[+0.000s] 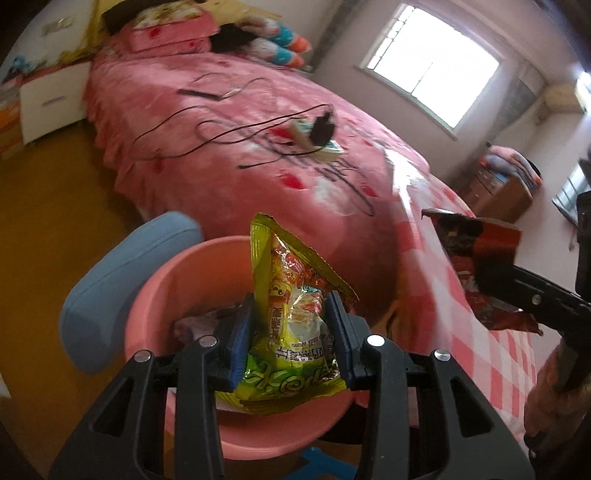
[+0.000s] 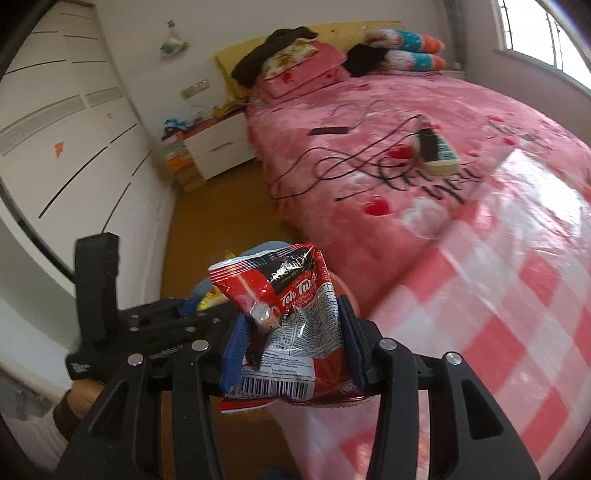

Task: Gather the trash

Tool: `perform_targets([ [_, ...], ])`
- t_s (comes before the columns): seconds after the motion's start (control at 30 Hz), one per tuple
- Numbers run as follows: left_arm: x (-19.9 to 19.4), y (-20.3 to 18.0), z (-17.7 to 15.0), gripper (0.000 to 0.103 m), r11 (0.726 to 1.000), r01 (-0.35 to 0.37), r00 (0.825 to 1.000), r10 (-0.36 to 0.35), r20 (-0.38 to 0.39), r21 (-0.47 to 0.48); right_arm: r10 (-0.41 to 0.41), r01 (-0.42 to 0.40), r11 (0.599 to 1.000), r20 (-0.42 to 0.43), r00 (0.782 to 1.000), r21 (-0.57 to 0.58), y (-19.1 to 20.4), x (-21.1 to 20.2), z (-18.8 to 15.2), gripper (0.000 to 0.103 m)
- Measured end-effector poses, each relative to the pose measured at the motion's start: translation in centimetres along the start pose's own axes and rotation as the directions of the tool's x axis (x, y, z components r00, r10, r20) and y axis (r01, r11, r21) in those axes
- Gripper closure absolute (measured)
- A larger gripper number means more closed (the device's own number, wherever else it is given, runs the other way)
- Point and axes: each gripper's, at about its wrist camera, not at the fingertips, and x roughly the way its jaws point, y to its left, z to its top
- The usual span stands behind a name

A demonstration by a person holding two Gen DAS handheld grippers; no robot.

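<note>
From my left wrist view, the basin (image 1: 155, 295) sits on the floor just beside the bed (image 1: 229, 177), below the snack wrapper (image 1: 295, 314) between the left gripper (image 1: 291, 325) fingers. A chair back (image 1: 122, 273) stands left of the basin. On the bed, cables (image 1: 207, 136) lie near a box (image 1: 325, 147), pillows (image 1: 173, 33) behind them.

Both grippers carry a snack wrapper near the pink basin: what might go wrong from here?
1. The left gripper holds the tall yellow-green snack packet above the round pink plastic basin; released off-centre, the light packet may catch the rim and fall to the floor.
2. The right gripper, with the crumpled red and black foil sachet, is beside the bed, not over the basin, so an early release would probably miss.
</note>
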Motion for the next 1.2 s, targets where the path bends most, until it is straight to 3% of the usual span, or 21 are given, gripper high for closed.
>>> perform_targets([
  [0.07,0.4,1.4,-0.2,0.058,0.999,-0.022,1.0,0.021,-0.012,-0.049,0.025,-0.025,1.0,-0.017,1.0,0.015,0.3,1.4,0.2,0.045],
  [0.13,0.6,2.5,-0.2,0.053,0.995,-0.048,0.999,0.047,-0.012,-0.09,0.075,-0.074,0.996,-0.025,0.997,0.054,-0.1,2.4,0.3,0.028],
  [0.17,0.3,3.1,-0.2,0.044,0.992,-0.064,0.998,0.065,0.009,-0.107,0.095,-0.093,0.992,-0.021,0.995,0.084,-0.5,2.6,0.2,0.026],
  [0.23,-0.1,3.5,-0.2,0.036,0.991,-0.066,0.997,0.07,0.03,-0.114,0.109,-0.107,0.985,-0.013,0.994,0.132,-1.3,2.4,0.1,0.02],
  [0.33,-0.5,3.4,0.0,0.033,0.992,-0.081,0.995,0.087,0.051,-0.1,0.081,-0.083,0.982,0.018,0.997,0.171,-2.5,1.5,0.0,0.016],
  [0.57,-0.5,1.5,0.1,0.021,0.994,-0.096,0.993,0.099,0.062,-0.052,-0.034,0.021,0.98,0.062,0.997,0.199,-4.6,-0.9,-1.1,0.013],
  [0.83,-0.6,-1.8,0.5,0.018,0.999,-0.041,0.998,0.042,0.057,-0.019,-0.171,0.149,0.96,0.077,0.982,0.237,-7.5,-3.3,-3.2,0.012],
  [1.2,-0.6,-9.1,0.9,0.011,0.995,-0.03,0.996,0.021,0.09,0.1,-0.348,0.304,0.914,0.135,0.928,0.268,-11.1,-8.0,-5.7,0.011],
])
